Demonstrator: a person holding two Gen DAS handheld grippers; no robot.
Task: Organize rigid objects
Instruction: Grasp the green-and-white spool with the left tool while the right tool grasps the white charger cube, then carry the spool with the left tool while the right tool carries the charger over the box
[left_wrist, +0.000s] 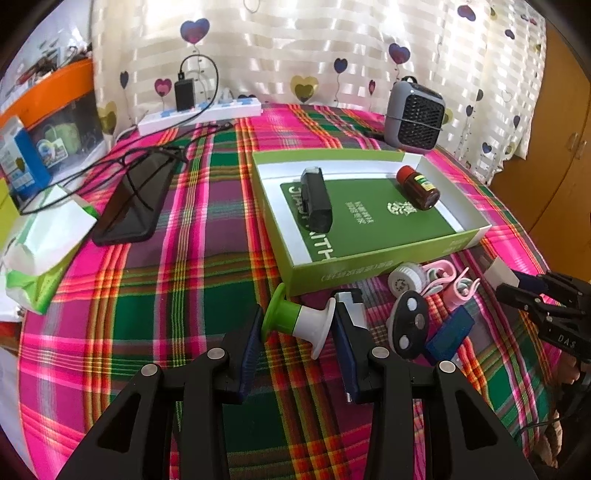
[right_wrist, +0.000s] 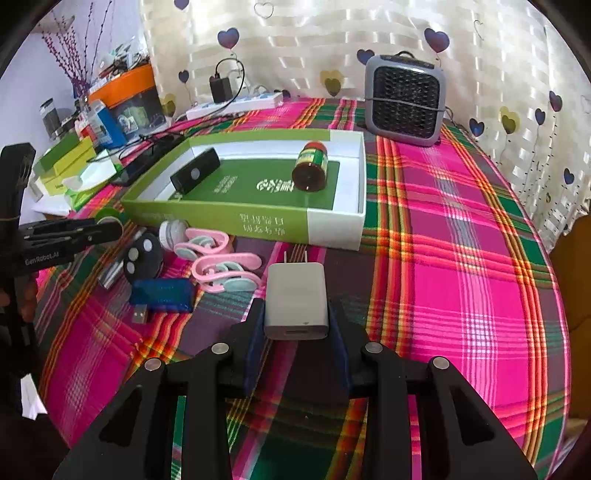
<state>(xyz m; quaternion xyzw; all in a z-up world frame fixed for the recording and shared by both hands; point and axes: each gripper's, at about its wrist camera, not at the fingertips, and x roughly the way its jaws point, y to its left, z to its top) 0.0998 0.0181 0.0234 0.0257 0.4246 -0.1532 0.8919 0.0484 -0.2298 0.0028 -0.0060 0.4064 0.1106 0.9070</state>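
The right claw (right_wrist: 295, 325) is clenched on the white charger (right_wrist: 296, 300), just before the green box's (right_wrist: 258, 221) near wall. The left claw (left_wrist: 295, 332) grasps the green-and-white stopper (left_wrist: 295, 321) beside that wall. Right of the box, the desk (right_wrist: 461, 258) is bare up to its edge.

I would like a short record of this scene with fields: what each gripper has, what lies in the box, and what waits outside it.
left gripper: fingers on both ends of the green and white stopper
right gripper: shut on the white USB charger
in green box: black rectangular device, brown bottle
outside box: pink clips, blue USB stick, black key fob
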